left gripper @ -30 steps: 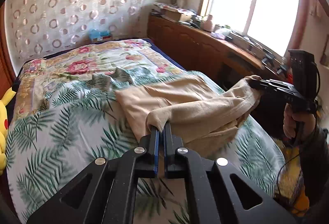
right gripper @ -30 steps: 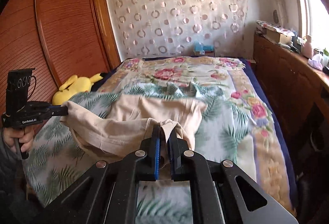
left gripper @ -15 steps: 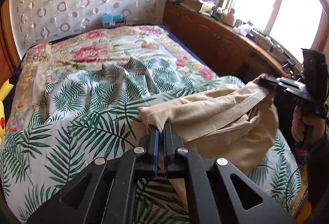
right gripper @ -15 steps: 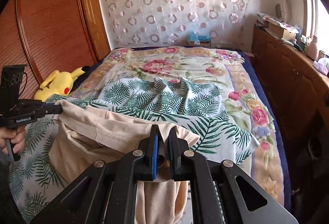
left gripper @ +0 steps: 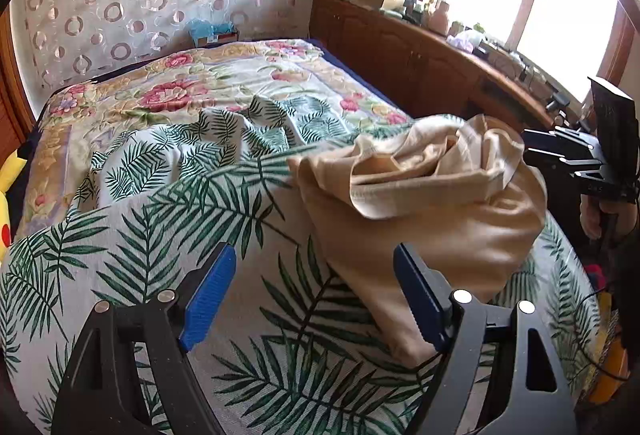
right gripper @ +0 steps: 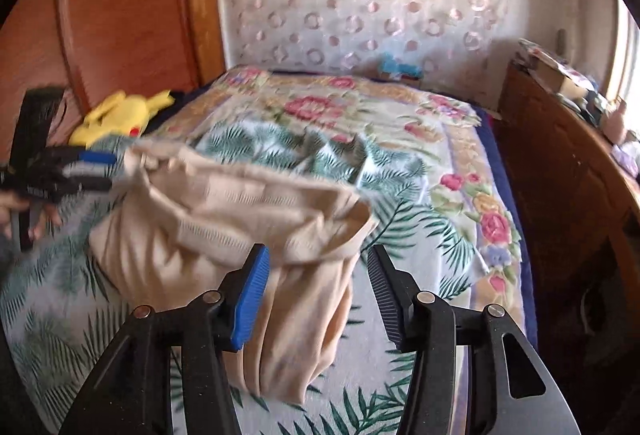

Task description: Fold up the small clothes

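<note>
A beige garment (left gripper: 420,219) lies bunched in a loose heap on the leaf-print sheet (left gripper: 160,235) at the near end of the bed. My left gripper (left gripper: 312,275) has its jaws opening wide, and the pads touch nothing; the garment's lower edge lies by the right finger (left gripper: 416,299). In the right wrist view my right gripper (right gripper: 316,275) is also opening. The beige garment (right gripper: 240,227) droops between its fingers, but the pads do not press it. Each gripper shows in the other's view: the right gripper (left gripper: 560,155) and the blurred left gripper (right gripper: 80,167).
A floral quilt (left gripper: 160,91) covers the far half of the bed. A yellow plush toy (right gripper: 116,115) lies at the bed's left edge by a wooden wardrobe (right gripper: 120,15). A cluttered wooden cabinet (left gripper: 420,67) runs under the window. A blue box (left gripper: 212,31) sits at the head.
Both grippers were shut on the garment's corners and held it stretched between them. Both have now let go, and the garment has dropped into a heap on the sheet.
</note>
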Action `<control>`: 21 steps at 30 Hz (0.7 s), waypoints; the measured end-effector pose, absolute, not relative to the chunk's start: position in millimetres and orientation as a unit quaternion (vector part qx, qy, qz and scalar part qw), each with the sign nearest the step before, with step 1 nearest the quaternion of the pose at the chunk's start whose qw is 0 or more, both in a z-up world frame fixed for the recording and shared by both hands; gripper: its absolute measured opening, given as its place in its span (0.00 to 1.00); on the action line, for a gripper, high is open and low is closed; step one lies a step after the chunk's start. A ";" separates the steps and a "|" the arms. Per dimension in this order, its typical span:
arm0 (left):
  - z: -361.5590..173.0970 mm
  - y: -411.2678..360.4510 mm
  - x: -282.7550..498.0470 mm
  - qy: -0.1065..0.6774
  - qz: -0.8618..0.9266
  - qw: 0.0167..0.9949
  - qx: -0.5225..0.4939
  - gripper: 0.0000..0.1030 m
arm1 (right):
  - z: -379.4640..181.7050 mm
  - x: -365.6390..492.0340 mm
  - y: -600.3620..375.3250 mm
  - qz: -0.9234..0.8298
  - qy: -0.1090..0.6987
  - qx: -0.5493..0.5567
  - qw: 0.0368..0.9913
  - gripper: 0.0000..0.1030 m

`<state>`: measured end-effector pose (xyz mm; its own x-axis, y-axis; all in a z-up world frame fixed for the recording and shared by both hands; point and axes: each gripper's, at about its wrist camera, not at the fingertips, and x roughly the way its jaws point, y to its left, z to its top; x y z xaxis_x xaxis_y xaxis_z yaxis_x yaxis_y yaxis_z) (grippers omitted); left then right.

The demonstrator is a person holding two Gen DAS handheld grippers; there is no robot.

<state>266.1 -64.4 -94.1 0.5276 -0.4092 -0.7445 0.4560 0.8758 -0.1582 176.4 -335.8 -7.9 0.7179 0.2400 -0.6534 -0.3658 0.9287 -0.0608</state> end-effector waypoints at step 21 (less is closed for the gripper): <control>-98.9 -70.9 347.7 0.414 -0.145 0.899 0.018 0.79 | 24.5 263.0 -350.2 0.056 0.332 -0.046 0.940 0.30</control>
